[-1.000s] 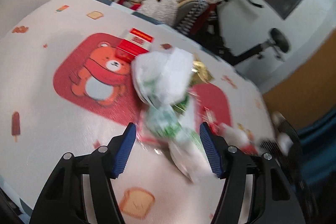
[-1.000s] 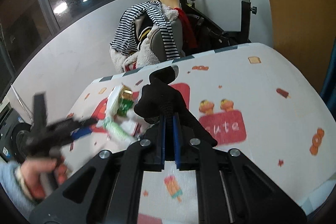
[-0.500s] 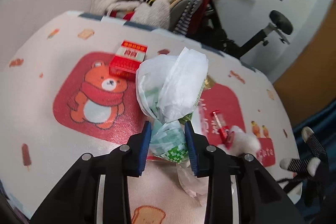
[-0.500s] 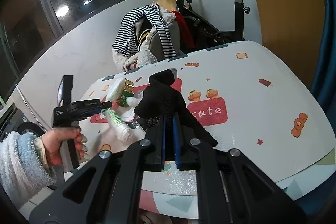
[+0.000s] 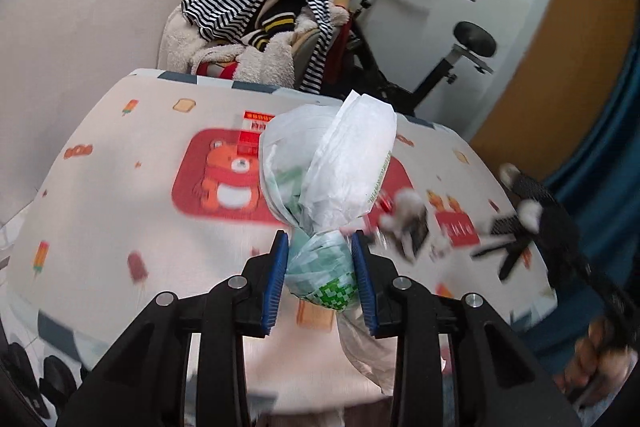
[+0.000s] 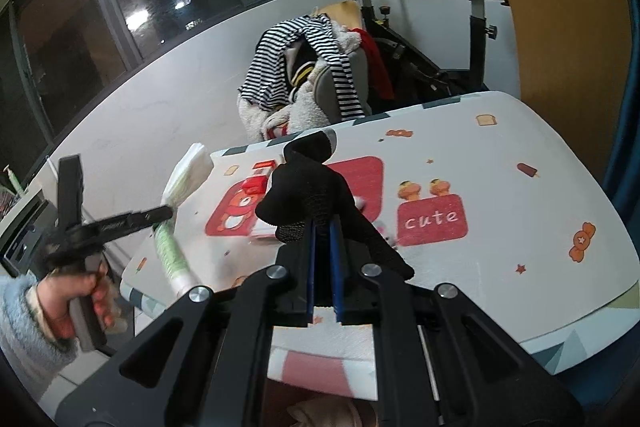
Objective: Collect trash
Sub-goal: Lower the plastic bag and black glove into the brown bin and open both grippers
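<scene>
Left wrist view: the left gripper (image 5: 320, 281) pinched the crumpled wrapper (image 5: 332, 183) at its twisted waist, clear above the table (image 5: 100, 187). Right wrist view: the right gripper (image 6: 324, 263) clamped a black sock (image 6: 312, 195) above that table; both grips wanted firm, steady carrying.

Exercise bike (image 6: 476, 39), clothes-heaped chair (image 5: 260, 39), cartoon tablecloth (image 6: 500, 187)

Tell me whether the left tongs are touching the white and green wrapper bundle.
Touching. The left wrist view shows both blue pads of the left tongs pressed against the sides of the wrapper bundle, squeezing it with no gap.
</scene>
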The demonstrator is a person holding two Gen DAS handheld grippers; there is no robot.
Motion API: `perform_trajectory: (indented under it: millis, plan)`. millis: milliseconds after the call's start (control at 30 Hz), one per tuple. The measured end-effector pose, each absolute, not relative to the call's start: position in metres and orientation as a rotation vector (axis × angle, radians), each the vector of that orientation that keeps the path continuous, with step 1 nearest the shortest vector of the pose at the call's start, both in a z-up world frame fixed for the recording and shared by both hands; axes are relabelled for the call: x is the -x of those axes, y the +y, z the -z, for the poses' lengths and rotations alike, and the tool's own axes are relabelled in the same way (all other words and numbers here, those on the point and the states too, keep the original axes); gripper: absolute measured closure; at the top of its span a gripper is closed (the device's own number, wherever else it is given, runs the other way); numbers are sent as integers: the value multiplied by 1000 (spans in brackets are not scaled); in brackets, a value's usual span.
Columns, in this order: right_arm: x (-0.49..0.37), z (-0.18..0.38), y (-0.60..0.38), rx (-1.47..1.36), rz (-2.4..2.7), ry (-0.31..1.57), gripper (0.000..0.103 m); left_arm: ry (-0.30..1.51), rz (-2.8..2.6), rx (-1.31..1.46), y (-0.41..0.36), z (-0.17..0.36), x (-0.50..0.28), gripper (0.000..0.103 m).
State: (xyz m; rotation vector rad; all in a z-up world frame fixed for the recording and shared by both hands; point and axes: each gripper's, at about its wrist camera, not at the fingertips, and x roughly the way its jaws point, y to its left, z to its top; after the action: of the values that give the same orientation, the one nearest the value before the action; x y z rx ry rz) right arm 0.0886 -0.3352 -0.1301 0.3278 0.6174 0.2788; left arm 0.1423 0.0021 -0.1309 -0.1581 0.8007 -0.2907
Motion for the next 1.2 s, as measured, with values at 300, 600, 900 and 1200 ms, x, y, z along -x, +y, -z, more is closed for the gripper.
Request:
perform_trajectory:
  millis: [300,600,900,1200]
  plan:
    - [-52,119,-302,-265,-323,631,92,787,409,24,-10,145,-38,71]
    - [-25,122,-280,-235,-355,653,93,864,498,-63,-23,192,31,71]
    - [-14,126,-278,-235,-351,666,93,1000,604,-143,-41,232,57,71]
    - [-10,132,-278,-239,-348,685,93,1202,599,-110,-47,284,36,71]
